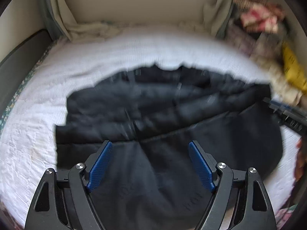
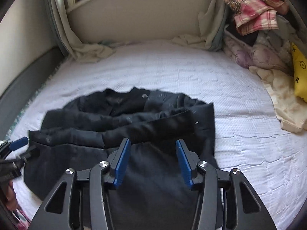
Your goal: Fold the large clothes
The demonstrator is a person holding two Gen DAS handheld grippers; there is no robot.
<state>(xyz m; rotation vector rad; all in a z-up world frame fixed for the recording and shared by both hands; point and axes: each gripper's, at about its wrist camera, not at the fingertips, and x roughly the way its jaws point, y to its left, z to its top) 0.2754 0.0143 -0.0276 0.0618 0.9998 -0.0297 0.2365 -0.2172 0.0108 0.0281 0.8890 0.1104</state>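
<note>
1. Black jacket (image 2: 122, 122) lies partly folded on the white bedspread (image 2: 191, 71), collar toward the headboard, near the bed's front edge.
2. It looks padded and quilted in the upper part: I judge it soft, bulky and fairly light, springy enough to puff back open, with a smooth shell that may slip.
3. Left gripper (image 1: 150, 153) hovers over the lower panel, jaws spread wide, holding nothing.
4. Right gripper (image 2: 151, 149) hovers likewise, jaws well apart and empty.
5. Best hold, I judge: pinch the hem corners or a seam edge, where the layers are thin, not the puffy middle.
</note>
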